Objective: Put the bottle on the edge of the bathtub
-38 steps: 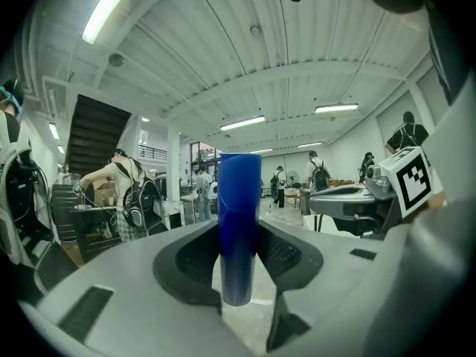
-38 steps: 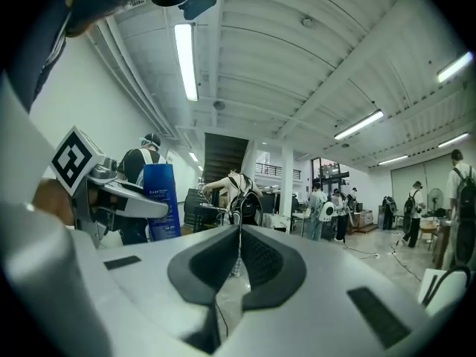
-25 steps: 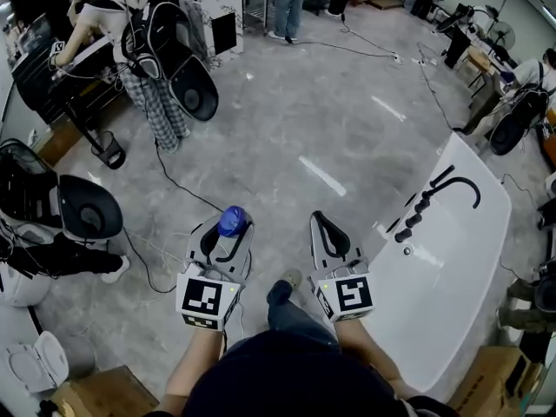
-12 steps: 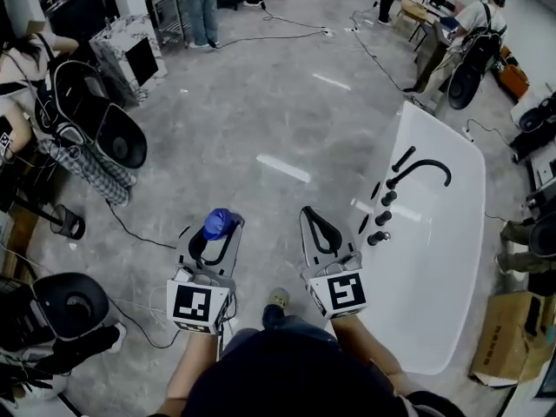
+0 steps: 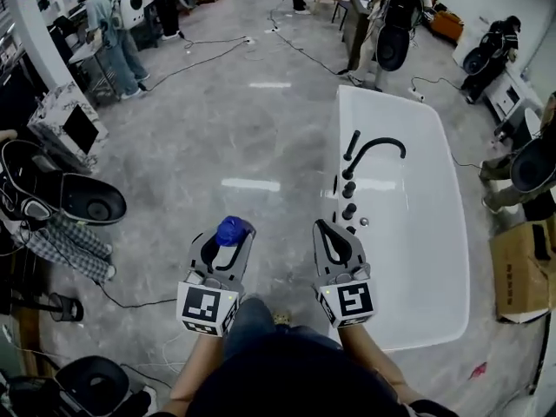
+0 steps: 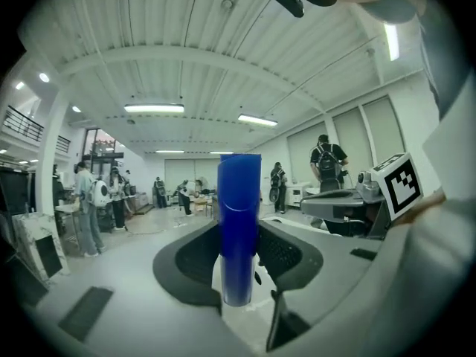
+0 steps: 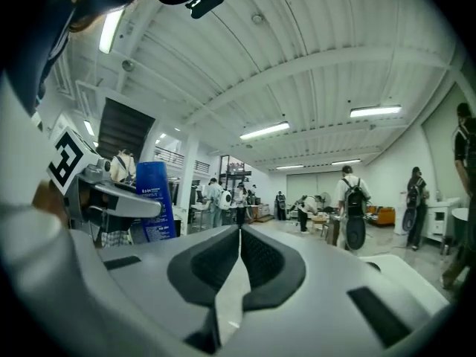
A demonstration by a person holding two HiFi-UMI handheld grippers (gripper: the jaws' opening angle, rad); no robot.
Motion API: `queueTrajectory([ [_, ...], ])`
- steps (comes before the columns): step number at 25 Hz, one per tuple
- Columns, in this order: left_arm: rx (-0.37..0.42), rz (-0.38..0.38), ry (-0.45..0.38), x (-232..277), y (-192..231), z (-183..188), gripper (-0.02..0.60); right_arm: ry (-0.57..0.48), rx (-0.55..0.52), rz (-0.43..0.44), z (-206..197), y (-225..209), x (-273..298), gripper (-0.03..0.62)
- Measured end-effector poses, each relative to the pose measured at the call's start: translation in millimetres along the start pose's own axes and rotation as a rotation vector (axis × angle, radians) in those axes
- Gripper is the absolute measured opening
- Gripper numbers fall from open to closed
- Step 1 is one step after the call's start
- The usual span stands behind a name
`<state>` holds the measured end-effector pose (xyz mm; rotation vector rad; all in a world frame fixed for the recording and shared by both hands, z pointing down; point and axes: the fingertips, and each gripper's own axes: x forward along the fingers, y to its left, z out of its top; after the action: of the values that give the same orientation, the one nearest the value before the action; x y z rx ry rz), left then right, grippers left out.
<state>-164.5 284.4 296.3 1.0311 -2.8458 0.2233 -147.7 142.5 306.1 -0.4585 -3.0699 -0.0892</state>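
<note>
Still, the left gripper [image 5: 222,250] stays clamped on the blue bottle [image 6: 239,229], which stands upright between its pads, long axis vertical, top end up. It hangs over the floor [image 5: 217,137], left of the bathtub [image 5: 439,259]. The right gripper [image 5: 334,243] has its jaws pressed together on nothing. A second ago the white bathtub slanted at far right. It now runs lengthwise beside the right gripper, with a black faucet [image 5: 373,150] at its left rim. The floor is polished grey, in a busy workshop hall.

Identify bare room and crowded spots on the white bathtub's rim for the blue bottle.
Bare: the white bathtub's far rim beyond the black curved tap, and its long right rim. Crowded: the left rim, lined with tap and black knobs.
</note>
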Motion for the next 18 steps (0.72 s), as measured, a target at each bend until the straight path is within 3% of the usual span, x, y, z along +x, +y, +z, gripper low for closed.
queueTrajectory([
  [6,0.034,-0.25,-0.003,74.4,-46.1,14.7,0.169,0.016,0.051,-0.244,-11.8,-66.7,-30.2,0.029],
  [11,0.045,-0.458,-0.037,147.2,-79.7,22.0,0.169,0.03,0.028,-0.435,-20.4,-121.8,-34.9,0.029],
  [18,0.121,-0.816,-0.033,243.0,-136.0,17.8,0.167,0.079,0.022,-0.726,-34.2,-187.8,-32.0,0.029],
])
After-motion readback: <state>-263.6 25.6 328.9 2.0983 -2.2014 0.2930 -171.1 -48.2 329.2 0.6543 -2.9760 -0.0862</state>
